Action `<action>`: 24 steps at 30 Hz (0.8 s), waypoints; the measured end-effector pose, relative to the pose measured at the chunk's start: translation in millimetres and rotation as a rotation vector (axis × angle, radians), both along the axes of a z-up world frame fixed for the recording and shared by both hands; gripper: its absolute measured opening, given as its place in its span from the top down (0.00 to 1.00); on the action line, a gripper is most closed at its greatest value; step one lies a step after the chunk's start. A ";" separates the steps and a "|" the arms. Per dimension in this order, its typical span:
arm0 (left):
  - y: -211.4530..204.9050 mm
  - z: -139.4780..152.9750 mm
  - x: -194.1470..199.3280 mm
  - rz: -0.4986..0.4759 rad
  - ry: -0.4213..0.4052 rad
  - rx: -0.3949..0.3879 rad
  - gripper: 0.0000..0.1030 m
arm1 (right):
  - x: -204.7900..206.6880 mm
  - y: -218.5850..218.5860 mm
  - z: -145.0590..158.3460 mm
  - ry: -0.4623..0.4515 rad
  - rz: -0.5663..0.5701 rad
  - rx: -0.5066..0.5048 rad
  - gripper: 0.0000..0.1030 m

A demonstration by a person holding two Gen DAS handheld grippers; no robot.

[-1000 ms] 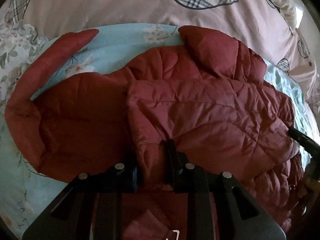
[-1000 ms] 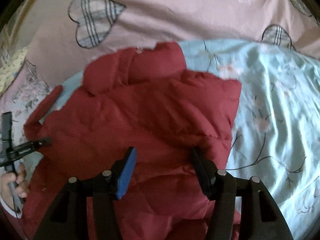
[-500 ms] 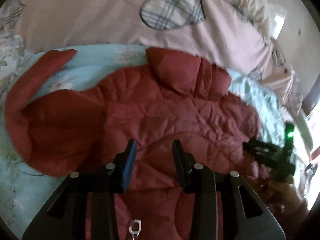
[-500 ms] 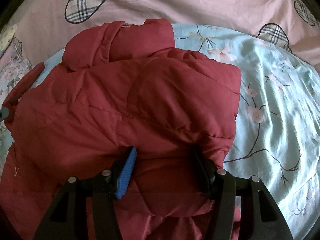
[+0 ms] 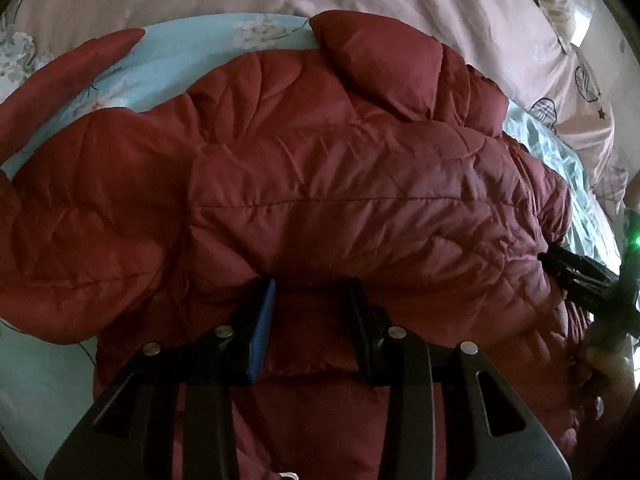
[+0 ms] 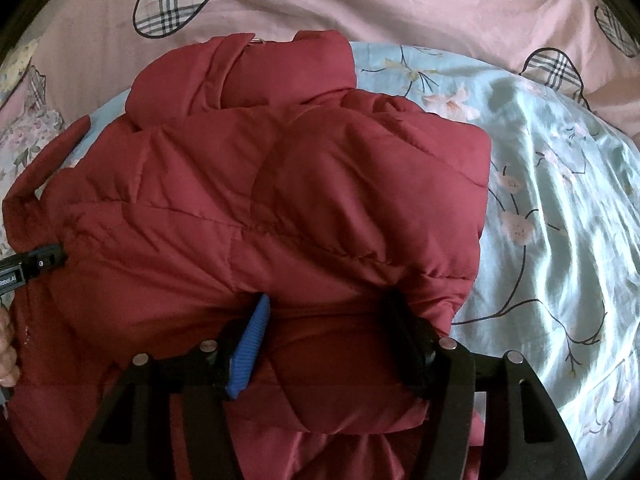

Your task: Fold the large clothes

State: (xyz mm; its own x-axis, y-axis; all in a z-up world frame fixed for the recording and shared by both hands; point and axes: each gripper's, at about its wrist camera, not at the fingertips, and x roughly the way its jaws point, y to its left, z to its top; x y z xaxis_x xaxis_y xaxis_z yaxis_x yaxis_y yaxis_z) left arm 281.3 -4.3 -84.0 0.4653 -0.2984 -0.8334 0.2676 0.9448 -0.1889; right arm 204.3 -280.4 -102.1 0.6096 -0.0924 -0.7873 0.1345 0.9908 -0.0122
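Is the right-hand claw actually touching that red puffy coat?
Touching. In the right wrist view the right gripper has its open fingers pushed under the folded edge of the red coat, fabric bulging between them.

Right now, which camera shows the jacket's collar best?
The right wrist view: the collar lies open at the top, its fold and both flaps visible against the pink quilt. The left wrist view shows it only as one puffed flap, seen from the side.
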 end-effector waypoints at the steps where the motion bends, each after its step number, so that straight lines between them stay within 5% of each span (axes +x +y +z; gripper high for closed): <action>1: -0.4 -0.6 0.5 0.000 0.000 0.001 0.66 | -0.2 0.1 -0.4 -0.001 0.001 -0.002 0.40; 7: -2.8 4.9 -0.2 0.012 0.007 0.037 0.66 | -2.1 0.4 3.2 -0.004 0.003 0.030 0.36; 10: -11.3 17.4 -3.0 0.015 0.001 0.107 0.65 | -10.5 2.5 16.0 -0.013 0.001 0.107 0.19; 12: -14.1 25.9 -6.6 0.014 -0.016 0.149 0.52 | -17.6 7.6 23.9 -0.015 -0.008 0.124 0.09; 14: -12.4 35.3 -9.6 0.040 -0.043 0.198 0.40 | -24.1 14.9 29.5 -0.018 0.012 0.135 0.09; 24: 27.6 66.6 1.7 0.148 -0.083 0.280 0.33 | -52.5 36.9 40.2 -0.031 0.083 0.221 0.09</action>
